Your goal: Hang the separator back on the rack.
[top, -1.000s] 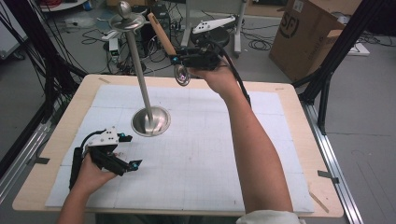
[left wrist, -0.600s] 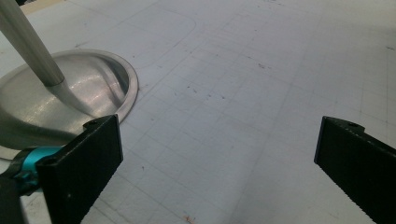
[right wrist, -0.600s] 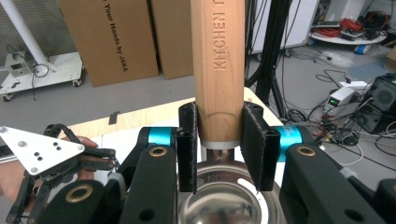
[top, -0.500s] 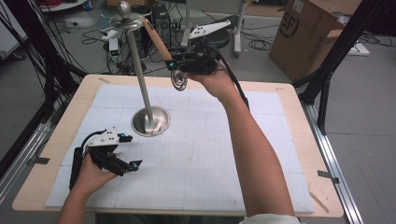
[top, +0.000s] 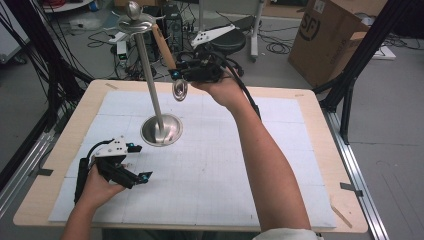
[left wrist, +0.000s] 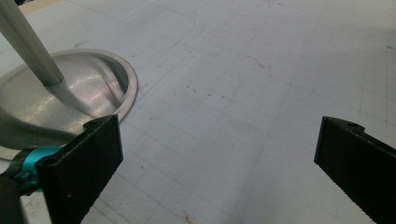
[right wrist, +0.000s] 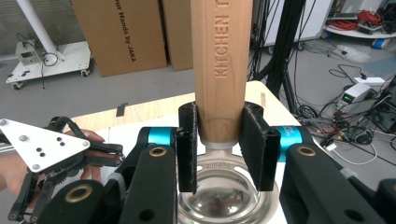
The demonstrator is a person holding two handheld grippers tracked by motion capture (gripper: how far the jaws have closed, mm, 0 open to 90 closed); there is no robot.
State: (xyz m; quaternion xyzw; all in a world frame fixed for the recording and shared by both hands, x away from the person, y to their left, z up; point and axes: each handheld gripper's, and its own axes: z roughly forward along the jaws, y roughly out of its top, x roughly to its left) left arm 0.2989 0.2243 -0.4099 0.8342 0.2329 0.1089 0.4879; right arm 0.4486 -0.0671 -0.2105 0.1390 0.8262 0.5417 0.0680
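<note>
High view first: compared with a second back, the right gripper (top: 176,74) has carried the wooden-handled scoop (top: 168,57) up and toward the top disc of the metal stand (top: 159,131). The handle's far end now sits right by that disc, where before it was lower and further off. My guess is it's about to be hung or hooked up there, so it looks like the final approach. The left gripper (top: 136,161) hasn't budged; it rests low on the bench (top: 300,150), just off the stand's base.

Left gripper view: its jaws stand released with nothing between them, only gridded bench surface. The stand base (left wrist: 70,100) and the foot of the pole sit just beyond the left jaw. From above you can't see how close that is.

Right gripper view: here the jaws are clenched on the scoop's wooden handle (right wrist: 222,65) right at its lower end, with the shiny bowl (right wrist: 219,196) hanging below the jaws. The "KITCHEN" stamp is readable too, and the left gripper (right wrist: 51,154) shows farther off.
</note>
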